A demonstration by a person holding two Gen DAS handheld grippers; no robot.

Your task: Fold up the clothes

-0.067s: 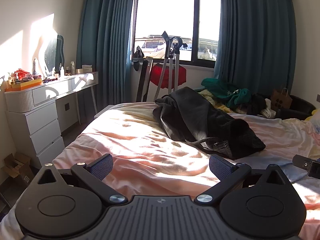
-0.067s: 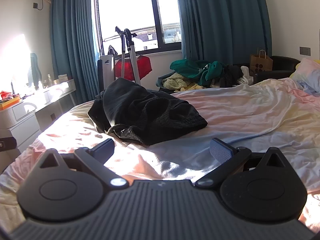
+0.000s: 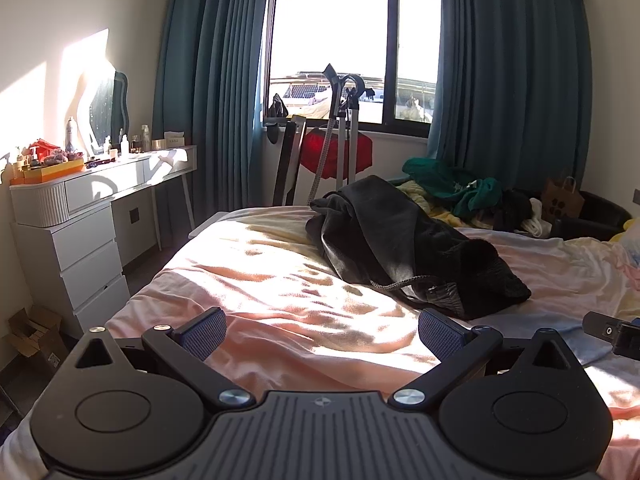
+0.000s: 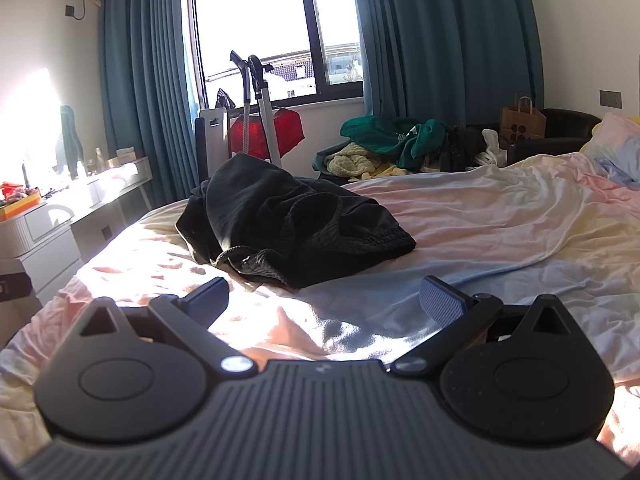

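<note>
Left wrist view matches 0.1 s ago: nothing has shifted. Left gripper (image 3: 322, 330) and right gripper (image 4: 324, 298) both hover over the bed (image 4: 500, 216) near its foot edge, jaws apart, holding nothing. Black garment (image 4: 288, 220) lies crumpled mid-bed, toward the window-side edge, cord (image 3: 404, 282) trailing. Not folded, so no progress between frames. Paper bag (image 4: 522, 120) bears dots; no readable writing.

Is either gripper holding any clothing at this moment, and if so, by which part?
Nothing is held. The left gripper and right gripper both have their jaws spread wide over the bedsheet, short of the crumpled black garment.
</note>
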